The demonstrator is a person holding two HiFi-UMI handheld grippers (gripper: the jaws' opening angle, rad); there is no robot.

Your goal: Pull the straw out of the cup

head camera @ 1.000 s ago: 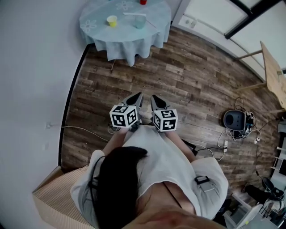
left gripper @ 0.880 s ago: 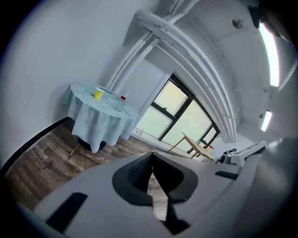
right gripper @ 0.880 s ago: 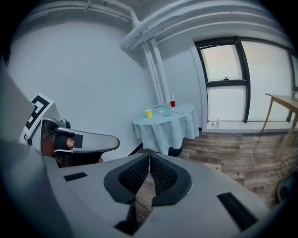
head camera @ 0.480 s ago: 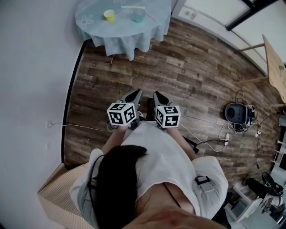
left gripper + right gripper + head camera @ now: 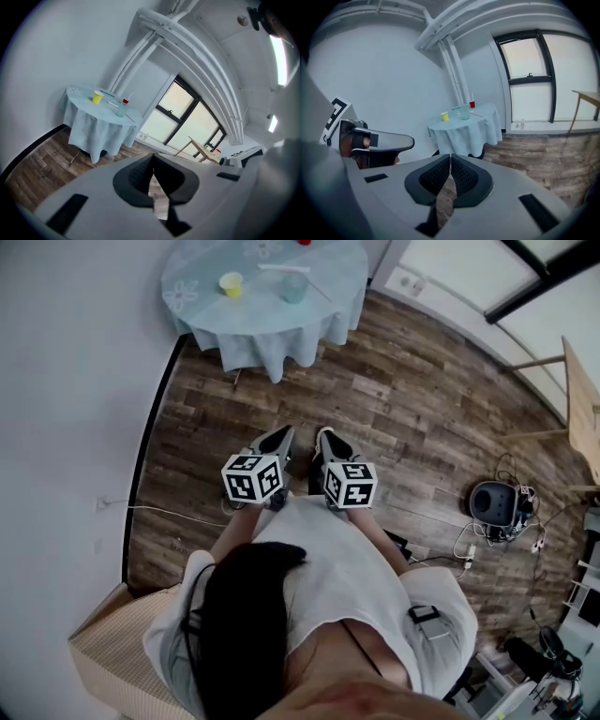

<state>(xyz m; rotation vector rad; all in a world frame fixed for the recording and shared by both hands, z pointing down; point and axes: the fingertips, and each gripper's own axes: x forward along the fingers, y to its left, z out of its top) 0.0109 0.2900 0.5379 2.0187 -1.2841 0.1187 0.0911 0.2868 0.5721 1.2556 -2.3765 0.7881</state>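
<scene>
Far ahead, a round table [image 5: 234, 334] under a pale blue cloth carries a clear cup [image 5: 294, 287] with a white straw [image 5: 277, 268] sticking out of it. The cup [image 5: 122, 110] [image 5: 464, 112] looks small in both gripper views. My left gripper [image 5: 283, 435] and right gripper [image 5: 324, 435] are held side by side in front of my body, over the wooden floor and well short of the table. Both point towards it. The left gripper [image 5: 153, 158] has its pads together with nothing between them, and so does the right gripper [image 5: 450, 157].
A yellow cup [image 5: 231, 283] and a red cup [image 5: 302, 243] also stand on the table. A white wall runs along the left. A round black device [image 5: 489, 497] with cables lies on the floor at the right, and a wooden table [image 5: 581, 399] stands at the far right.
Both grippers have moved forward a little together, towards the table, and the view has shifted slightly with the person. The jaws have stayed shut.
</scene>
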